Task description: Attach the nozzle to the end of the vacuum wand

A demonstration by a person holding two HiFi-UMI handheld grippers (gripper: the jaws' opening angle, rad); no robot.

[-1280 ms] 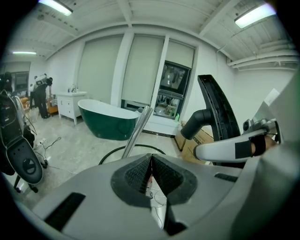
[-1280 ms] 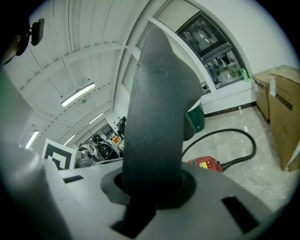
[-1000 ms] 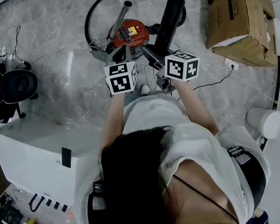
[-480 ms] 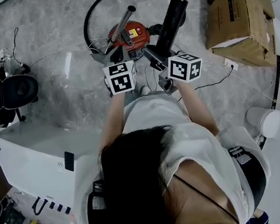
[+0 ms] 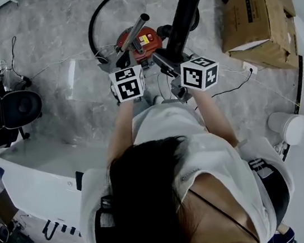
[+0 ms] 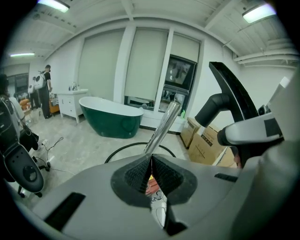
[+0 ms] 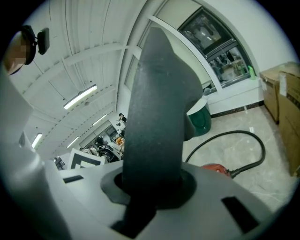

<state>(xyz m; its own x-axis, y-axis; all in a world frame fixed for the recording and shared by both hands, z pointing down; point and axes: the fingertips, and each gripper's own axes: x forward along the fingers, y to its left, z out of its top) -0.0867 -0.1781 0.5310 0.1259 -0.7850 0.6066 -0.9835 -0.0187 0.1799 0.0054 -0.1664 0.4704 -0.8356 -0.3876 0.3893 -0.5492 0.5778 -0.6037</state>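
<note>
Right gripper [image 7: 152,187] pinches the black nozzle [image 5: 183,20]. In the head view its long axis runs 7 to 1 o'clock, free end at 1. At its 9 o'clock, apart, the silver wand [image 5: 132,34] points toward 1–2 o'clock. Left gripper [image 6: 151,164] jaws are pressed together.

Nozzle [image 5: 183,20] is showing matte black. Vacuum wand [image 5: 133,33] is reading bright silver. Canister [image 5: 142,39] is showing red with a small yellow label, hose [image 6: 123,147] black. Left gripper [image 6: 151,161] and right gripper [image 7: 154,187] are showing pale grey bodies, black ribbed pads [image 6: 136,176], and white cubes with black square markers. Floor [image 5: 55,42] is reading grey, marbled. Boxes [image 5: 250,18] are showing brown, bathtub [image 6: 112,123] dark green with a white rim.
</note>
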